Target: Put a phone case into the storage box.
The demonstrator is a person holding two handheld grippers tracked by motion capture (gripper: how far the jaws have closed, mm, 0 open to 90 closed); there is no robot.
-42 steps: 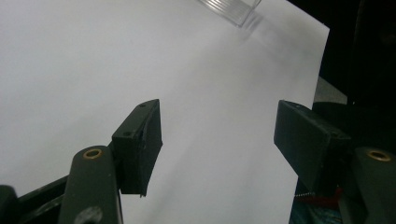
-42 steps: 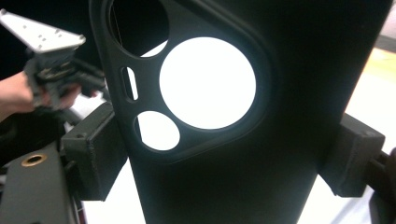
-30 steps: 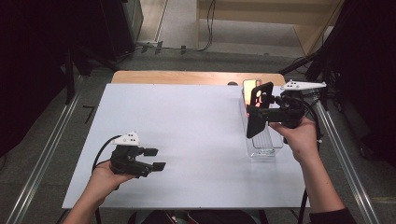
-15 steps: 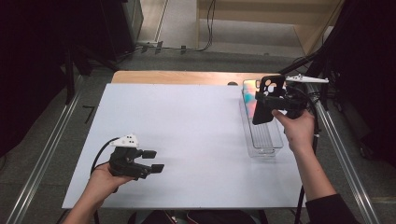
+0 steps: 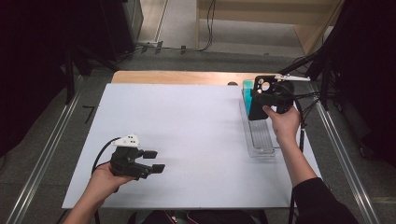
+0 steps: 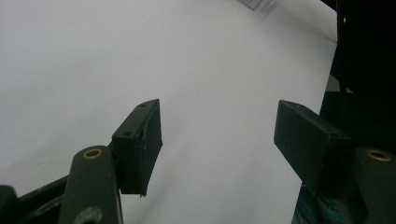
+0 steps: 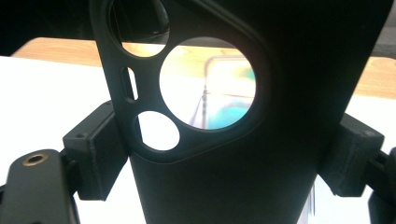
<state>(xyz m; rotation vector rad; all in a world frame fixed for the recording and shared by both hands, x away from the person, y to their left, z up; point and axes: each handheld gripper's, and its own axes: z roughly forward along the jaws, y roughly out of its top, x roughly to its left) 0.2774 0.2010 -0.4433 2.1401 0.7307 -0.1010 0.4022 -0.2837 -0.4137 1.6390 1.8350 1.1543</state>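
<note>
Phone case (image 7: 243, 177): matte black, unpatterned. Right claw (image 5: 261, 100) and left claw (image 5: 153, 161): black. Tray (image 5: 261, 142) beneath the right claw: clear, colourless. Block (image 5: 247, 84) just beyond the right claw: teal. Tabletop (image 5: 187, 135): plain white sheet, wooden far edge.

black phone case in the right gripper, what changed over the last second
The right gripper carried the black phone case, clamped between its fingers, from above the middle of the clear tray toward its far end by the teal item, and lower. The grip held throughout. The left gripper stayed put on the white table, open and empty.
</note>
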